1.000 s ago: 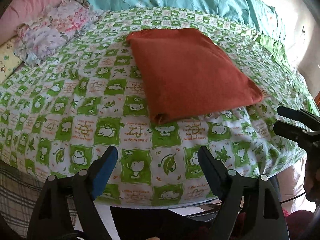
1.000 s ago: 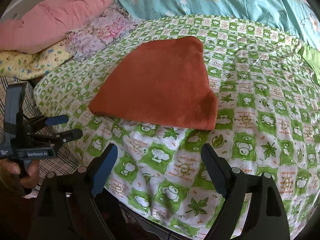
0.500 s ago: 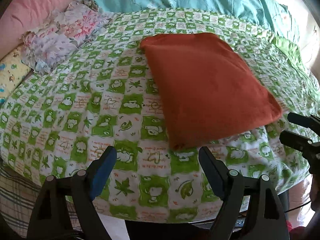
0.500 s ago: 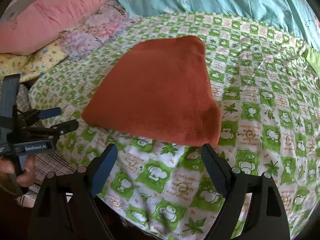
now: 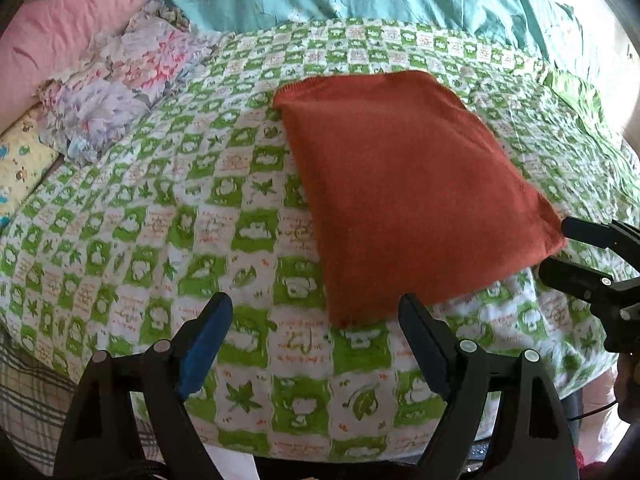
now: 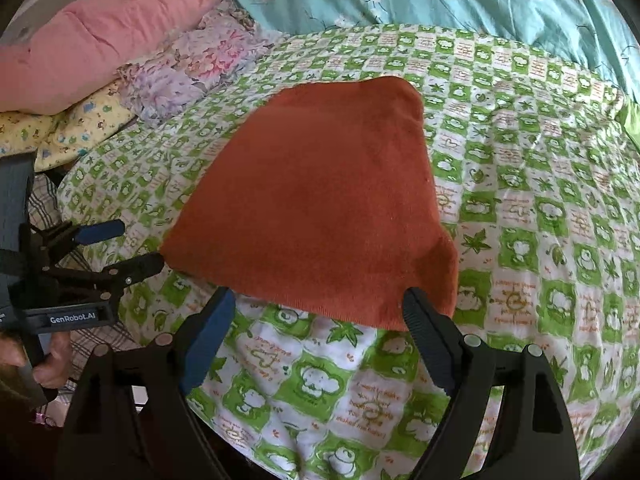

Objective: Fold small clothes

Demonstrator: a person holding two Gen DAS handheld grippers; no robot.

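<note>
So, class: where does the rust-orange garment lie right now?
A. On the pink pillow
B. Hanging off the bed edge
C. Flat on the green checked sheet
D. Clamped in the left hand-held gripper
C: the rust-orange garment lies flat on the green checked sheet, ungripped.

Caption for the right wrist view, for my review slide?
Open right tongs hover at the near edge of a folded rust-orange garment on a green checked bedspread; left tongs alongside.
</note>
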